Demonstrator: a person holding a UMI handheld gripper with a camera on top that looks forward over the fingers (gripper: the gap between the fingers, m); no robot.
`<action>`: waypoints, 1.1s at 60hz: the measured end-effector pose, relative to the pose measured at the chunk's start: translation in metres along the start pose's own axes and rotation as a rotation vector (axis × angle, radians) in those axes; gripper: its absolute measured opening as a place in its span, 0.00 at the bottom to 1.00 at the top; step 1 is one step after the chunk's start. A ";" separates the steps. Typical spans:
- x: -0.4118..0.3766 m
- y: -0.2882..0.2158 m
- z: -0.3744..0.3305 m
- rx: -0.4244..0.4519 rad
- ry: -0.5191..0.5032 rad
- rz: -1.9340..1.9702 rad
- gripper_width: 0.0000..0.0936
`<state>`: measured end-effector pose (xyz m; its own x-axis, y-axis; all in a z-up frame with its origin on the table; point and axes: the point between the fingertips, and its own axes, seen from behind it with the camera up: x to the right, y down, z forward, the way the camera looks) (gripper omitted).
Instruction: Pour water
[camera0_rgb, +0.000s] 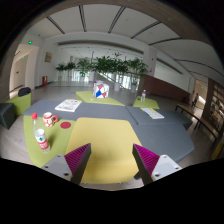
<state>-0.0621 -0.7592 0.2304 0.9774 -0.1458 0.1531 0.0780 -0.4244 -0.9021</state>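
My gripper (112, 165) hovers above a yellow mat (105, 140) on a grey table (95, 108). Its two fingers, each with a magenta pad (147, 158), stand wide apart and nothing lies between them. Off to the left of the fingers stands a small bottle (42, 139) with a red and white label, on a green mat (52, 135). Further back on the left sits a red and white cup (48, 119), with a red lid or coaster (66, 125) lying flat beside it.
White papers (68, 104) lie at the back left and a white sheet (152, 113) at the right. A colourful box (101, 91) stands at the table's far end. A small clear bottle (143, 95) stands at the far right. Potted plants (100, 67) line the hall behind.
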 end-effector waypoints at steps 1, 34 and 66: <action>0.000 0.001 0.001 -0.001 0.000 -0.002 0.92; -0.221 0.090 0.012 -0.054 -0.211 -0.066 0.91; -0.381 0.044 0.158 0.077 -0.214 0.060 0.64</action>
<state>-0.3999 -0.5814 0.0693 0.9995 0.0277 0.0164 0.0250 -0.3503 -0.9363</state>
